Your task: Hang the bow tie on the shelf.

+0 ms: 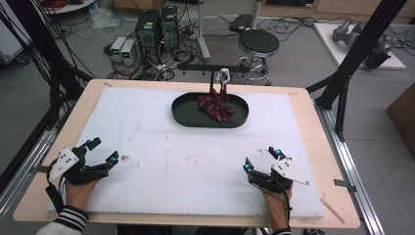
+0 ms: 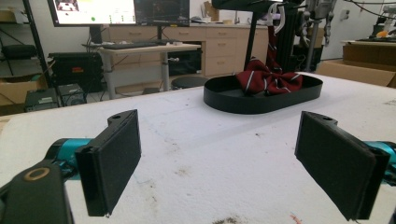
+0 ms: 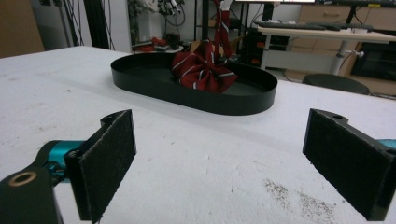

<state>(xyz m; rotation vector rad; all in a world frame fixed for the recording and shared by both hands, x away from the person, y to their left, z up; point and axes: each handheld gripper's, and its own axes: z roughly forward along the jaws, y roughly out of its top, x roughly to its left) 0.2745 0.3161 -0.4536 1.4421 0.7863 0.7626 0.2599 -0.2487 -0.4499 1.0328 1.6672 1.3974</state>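
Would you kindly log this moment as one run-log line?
left gripper: open, near table edge | right gripper: open, near table edge | striped tie: bunched in black tray, hanging from rack

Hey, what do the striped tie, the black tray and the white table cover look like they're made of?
The tie looks like woven fabric, dark red with pale stripes; it bunches in soft folds. The tray seems to be matte black plastic or painted metal, smooth and thin-walled. The table cover looks like white foam board, grainy and scuffed.

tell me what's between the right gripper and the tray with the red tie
Nothing: between the right gripper and the black tray holding the tie there is bare white table cover with faint stains, as the high view shows.
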